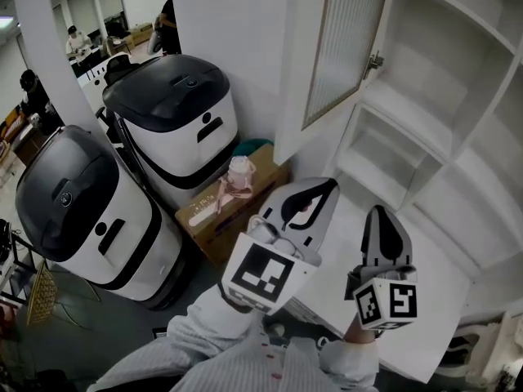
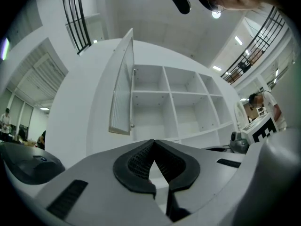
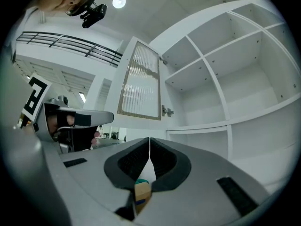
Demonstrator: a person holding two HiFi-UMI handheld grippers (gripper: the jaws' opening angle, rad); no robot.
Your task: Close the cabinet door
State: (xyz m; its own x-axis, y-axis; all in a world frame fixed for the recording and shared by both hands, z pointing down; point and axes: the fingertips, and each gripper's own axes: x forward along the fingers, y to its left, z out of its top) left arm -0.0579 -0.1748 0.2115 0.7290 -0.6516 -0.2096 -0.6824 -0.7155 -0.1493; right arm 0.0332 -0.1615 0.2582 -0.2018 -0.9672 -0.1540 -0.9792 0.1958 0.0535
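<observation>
Filling the head view from one to four o'clock, a white cabinet (image 1: 458, 137) of open, bare compartments is seen. Its cabinet door (image 1: 343, 39), a white frame around ribbed glass, is swung wide open at about one o'clock and hangs from a hinge (image 1: 374, 61) on its right edge. In the left gripper view the door (image 2: 123, 86) is seen nearly edge-on at eleven o'clock, and in the right gripper view its glass face (image 3: 140, 81) is shown at twelve o'clock.

Two white machines with black lids are placed on the floor, one at ten o'clock (image 1: 176, 113) and one at eight o'clock (image 1: 82, 211). A cardboard box (image 1: 237, 211) is set just beside them near the centre, and a small pink bottle (image 1: 239, 174) is stood on it.

The left gripper (image 1: 315, 198) is held at six o'clock and the right gripper (image 1: 380, 219) at five o'clock, both pointed toward the cabinet and apart from the door. In their own views the jaws of the left gripper (image 2: 153, 147) and of the right gripper (image 3: 149, 147) are pressed together at the tips, with nothing gripped between them.
</observation>
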